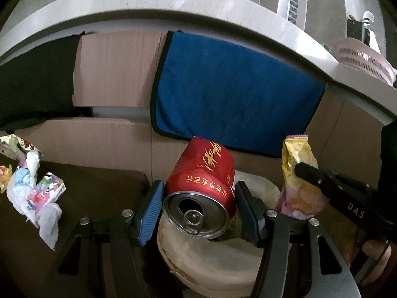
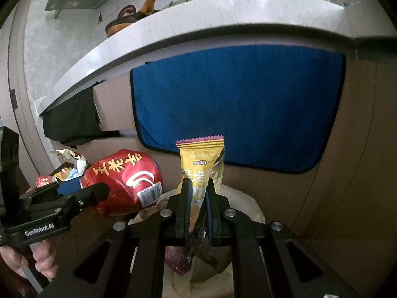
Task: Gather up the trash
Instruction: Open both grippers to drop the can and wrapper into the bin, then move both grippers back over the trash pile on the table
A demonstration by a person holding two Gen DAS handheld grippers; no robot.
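Two grippers, both loaded. Left gripper clamps a red drink can across its body, long axis running away from the camera, opened top facing back. Right gripper pinches a yellow snack wrapper standing upright. Both hang directly over the pale-lined bin; the drop looks straight down. Loose wrappers lie left, nearer the left hand.

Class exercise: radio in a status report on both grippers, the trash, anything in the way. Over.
Left gripper shut on red drink can. Right gripper shut on yellow snack wrapper. Both over the lined bin. Nothing in the way.
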